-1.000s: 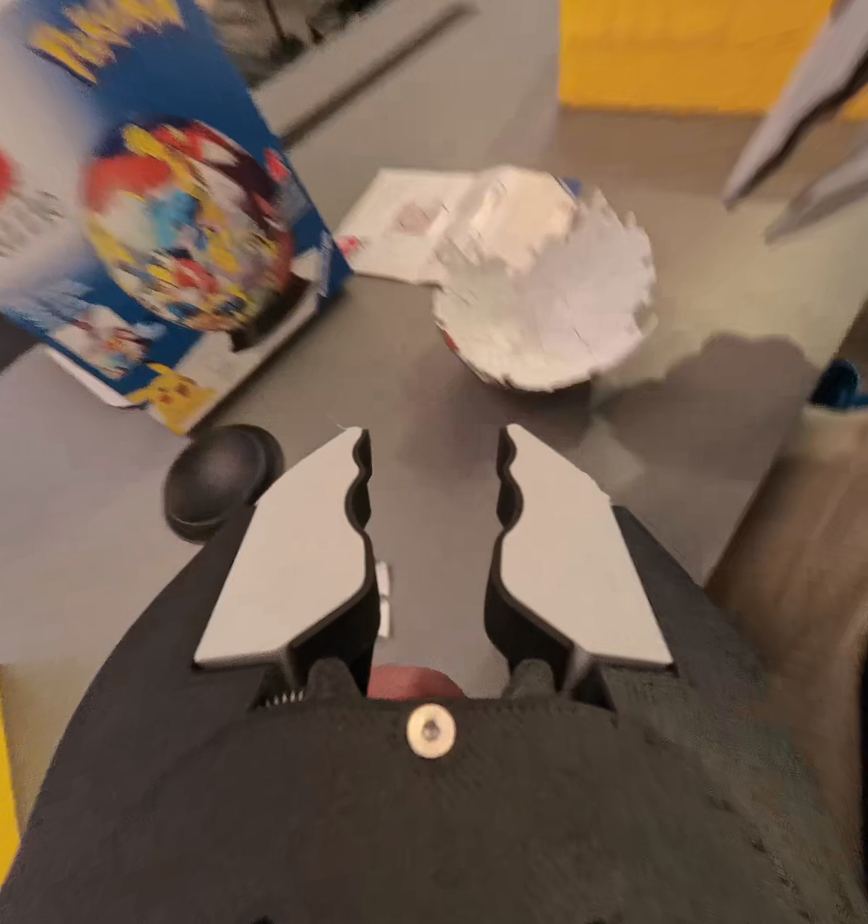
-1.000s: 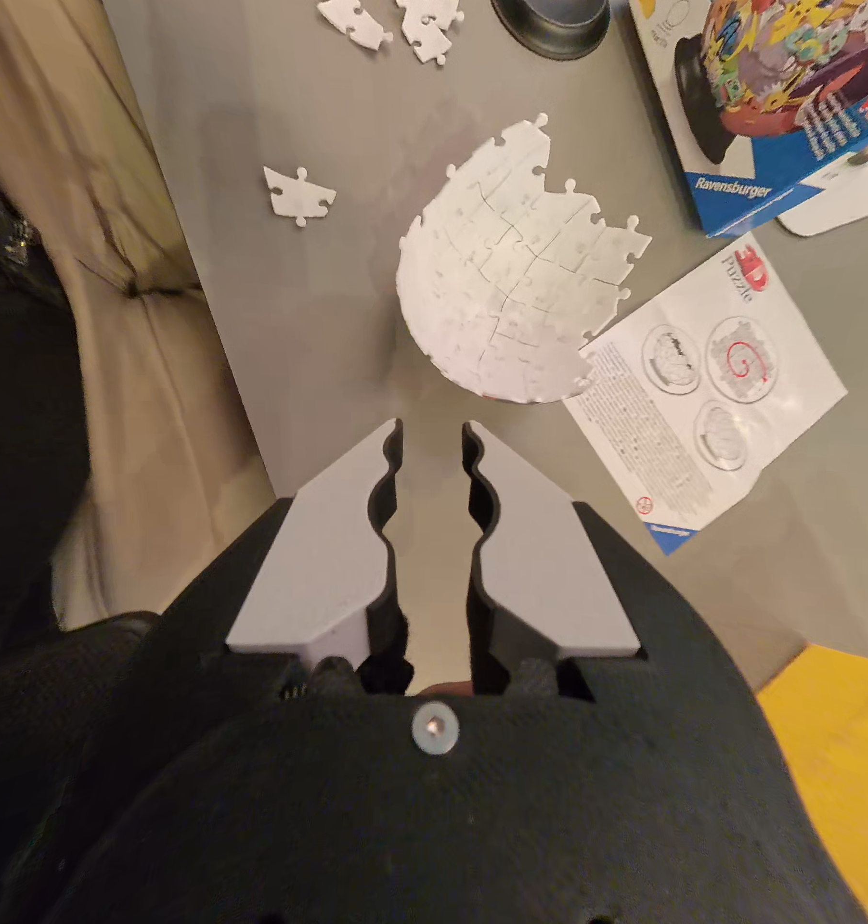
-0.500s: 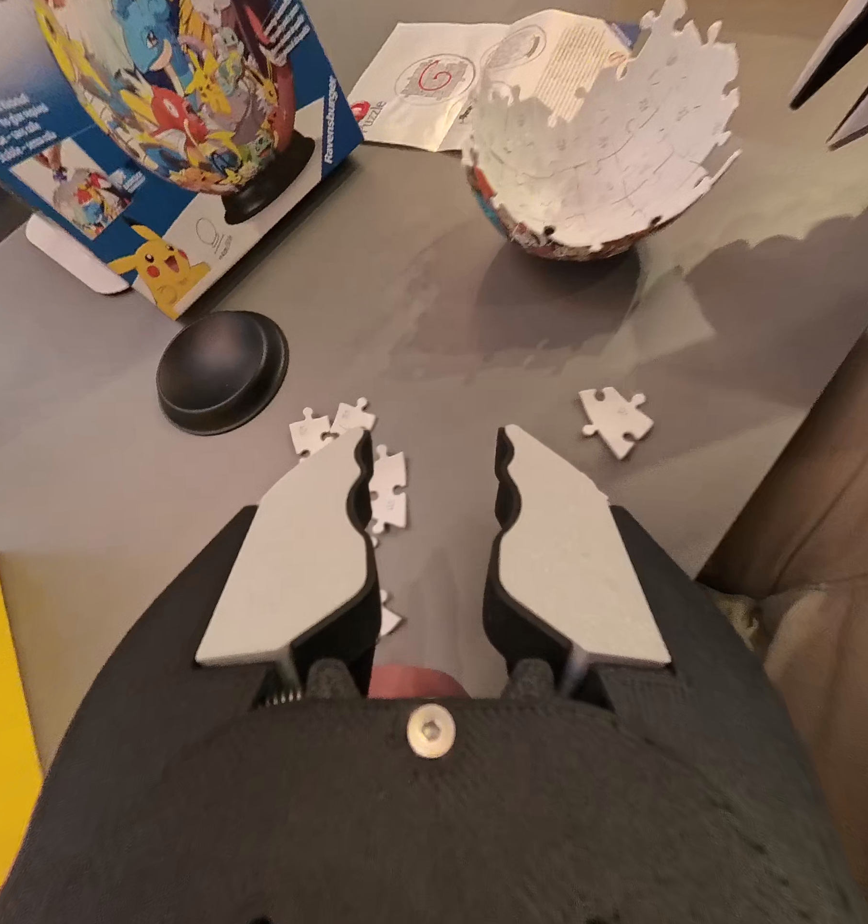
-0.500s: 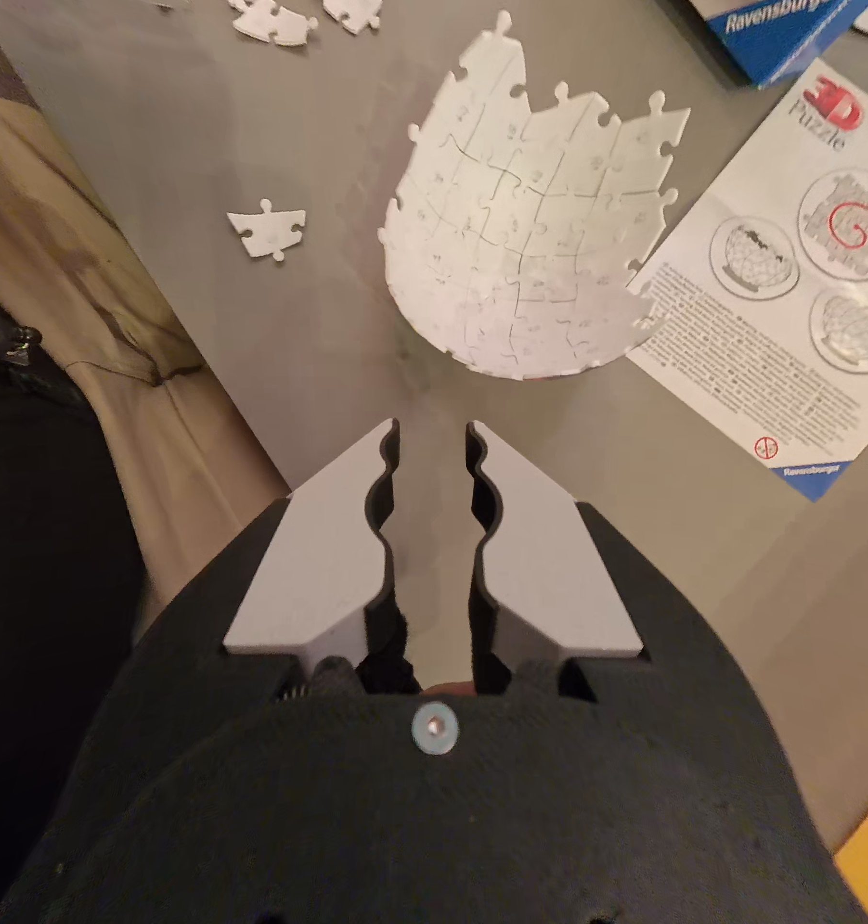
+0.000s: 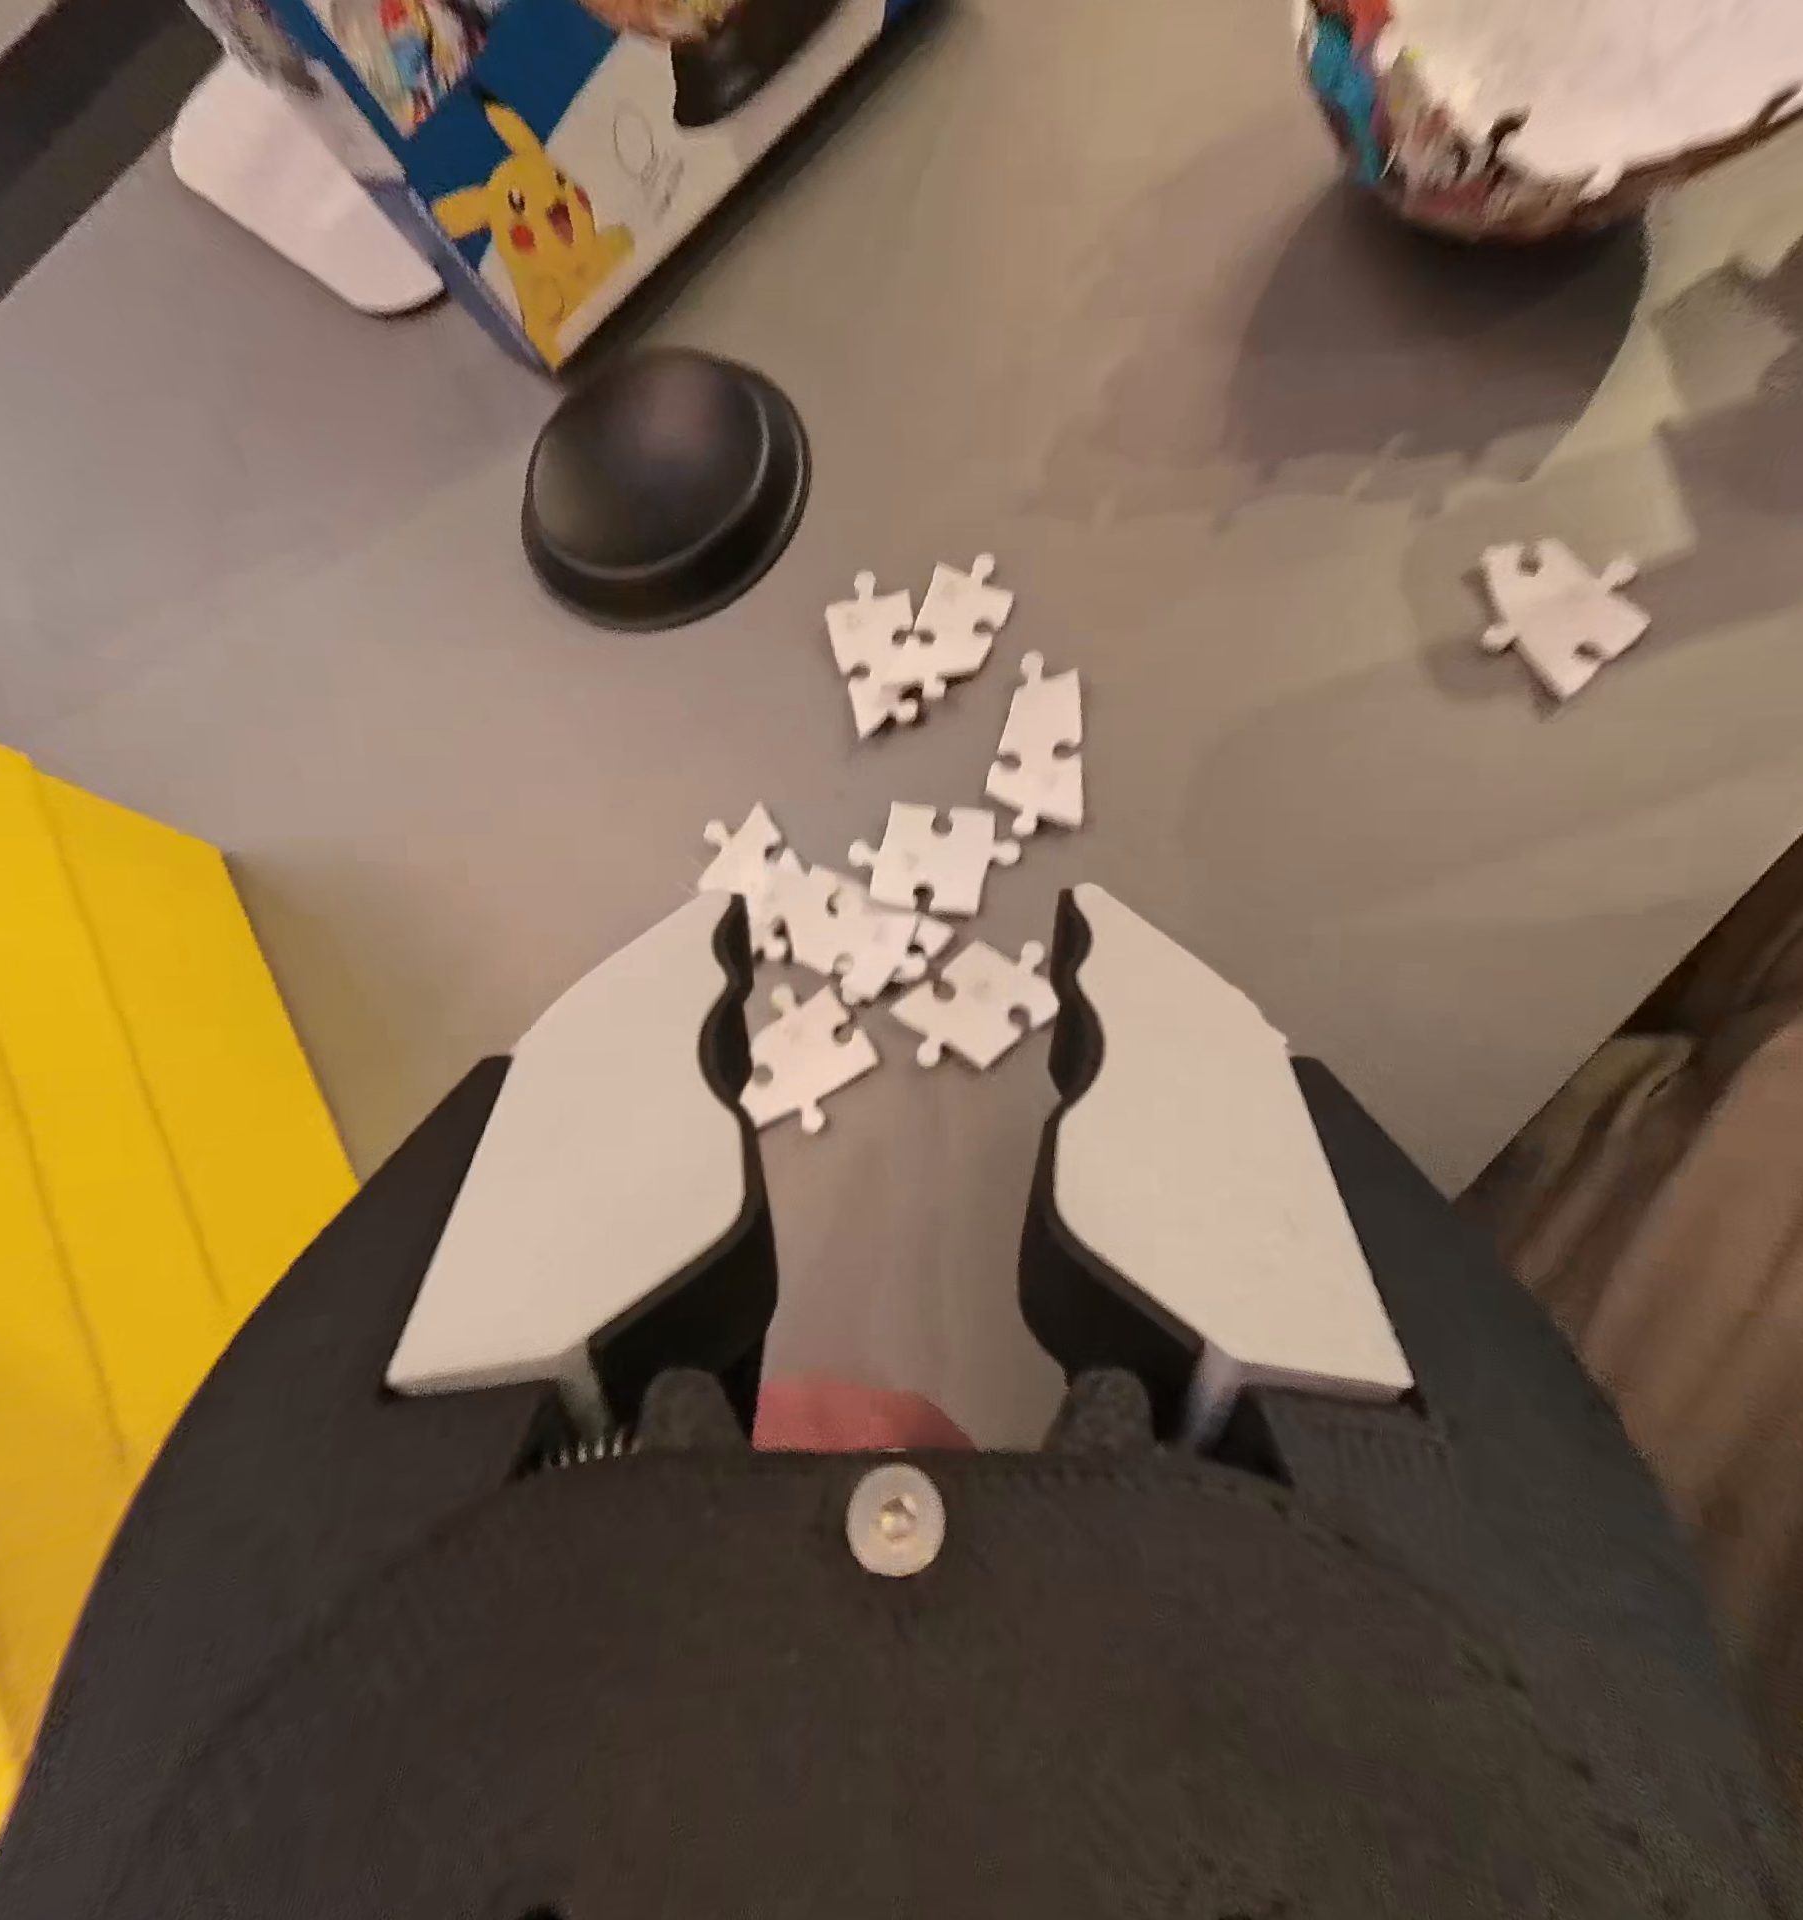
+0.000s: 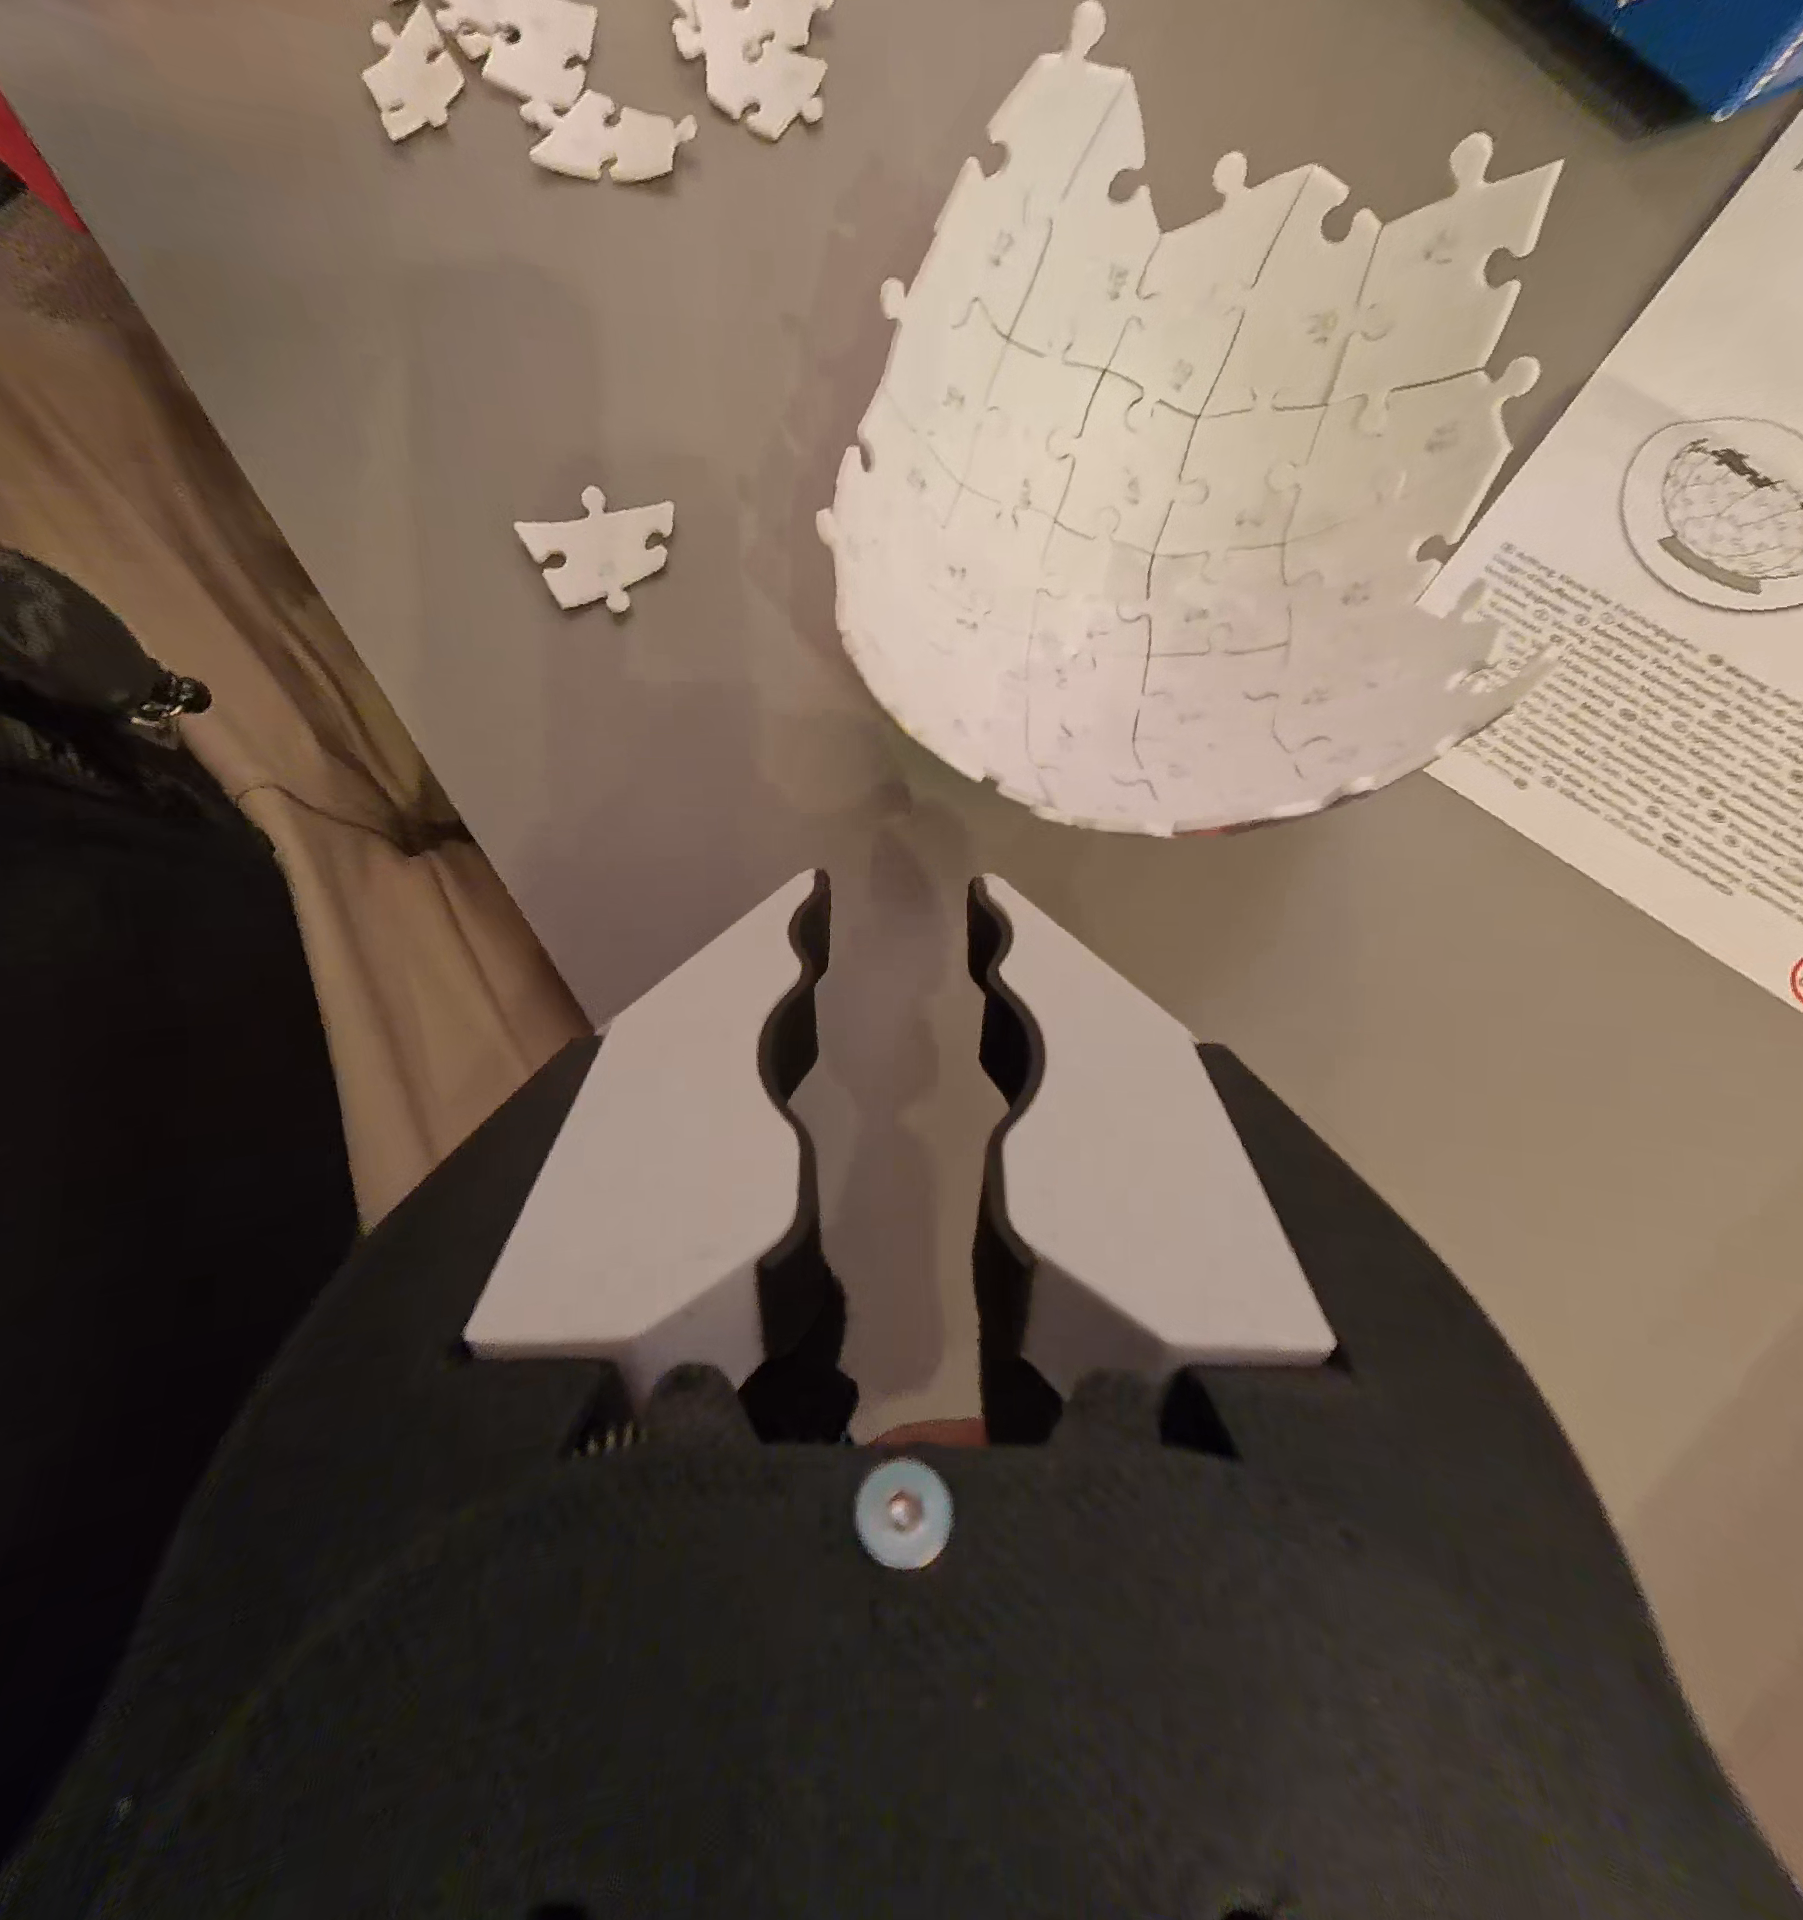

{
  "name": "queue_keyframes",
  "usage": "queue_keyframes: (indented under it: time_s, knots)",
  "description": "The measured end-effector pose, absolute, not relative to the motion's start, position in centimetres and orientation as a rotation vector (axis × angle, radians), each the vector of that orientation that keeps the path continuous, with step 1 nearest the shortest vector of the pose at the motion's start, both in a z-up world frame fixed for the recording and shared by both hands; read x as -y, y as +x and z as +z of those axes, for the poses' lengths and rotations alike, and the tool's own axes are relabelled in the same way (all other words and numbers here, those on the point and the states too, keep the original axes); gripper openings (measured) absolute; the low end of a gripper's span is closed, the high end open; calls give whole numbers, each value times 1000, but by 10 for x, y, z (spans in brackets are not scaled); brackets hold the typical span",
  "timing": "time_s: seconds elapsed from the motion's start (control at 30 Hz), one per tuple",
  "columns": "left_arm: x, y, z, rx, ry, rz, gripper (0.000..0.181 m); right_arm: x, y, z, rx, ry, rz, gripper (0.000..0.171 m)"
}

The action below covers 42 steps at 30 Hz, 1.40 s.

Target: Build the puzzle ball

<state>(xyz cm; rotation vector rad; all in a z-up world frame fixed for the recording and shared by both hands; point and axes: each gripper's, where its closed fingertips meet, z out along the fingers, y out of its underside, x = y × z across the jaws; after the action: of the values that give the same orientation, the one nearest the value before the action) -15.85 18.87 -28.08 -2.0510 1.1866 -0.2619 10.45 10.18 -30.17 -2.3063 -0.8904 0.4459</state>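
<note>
A half-built puzzle ball (image 6: 1177,499), a white bowl of joined pieces, lies on the grey table just beyond my right gripper (image 6: 897,894), which is open and empty. The bowl's coloured outside shows at the top right of the left wrist view (image 5: 1479,135). My left gripper (image 5: 892,914) is open and empty, low over a heap of several loose white pieces (image 5: 897,914). One single piece (image 5: 1562,634) lies apart to the right; it also shows in the right wrist view (image 6: 601,545).
A black round stand (image 5: 663,488) sits beyond the loose pieces. The blue puzzle box (image 5: 523,156) stands at the back left. An instruction sheet (image 6: 1686,675) lies right of the ball. A yellow surface (image 5: 97,1091) lies left; beige fabric (image 5: 1728,1143) borders the table's edge. My right fingertips sit around 30 cm from my left ones. It is some 12 cm from my right tips to the single piece (image 5: 1562,634).
My left gripper has tilted down and moved in over the loose pieces. My right gripper has moved closer to the puzzle ball. Both stay open.
</note>
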Motion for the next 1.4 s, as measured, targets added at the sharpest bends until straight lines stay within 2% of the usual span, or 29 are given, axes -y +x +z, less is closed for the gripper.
queue_keyframes:
  time_s: [0.87, 1.07, 1.3, 1.37, 1.4]
  knots:
    - [-193, -206, -306, -1071, -2208, -157, 57, -143, 136, -296, 695, -2251, 294, 29]
    - [-216, -166, -304, -1204, -2098, -208, 47, -144, 139, -294, 685, -2242, 303, 29]
    - [-250, -115, -319, -1581, -1925, -198, 46, -144, 142, -290, 668, -2226, 308, 29]
    - [-248, -109, -331, -1657, -1957, -233, 41, -144, 143, -288, 665, -2219, 309, 29]
    - [-244, -104, -333, -1666, -1971, -300, 33, -143, 142, -287, 667, -2214, 308, 29]
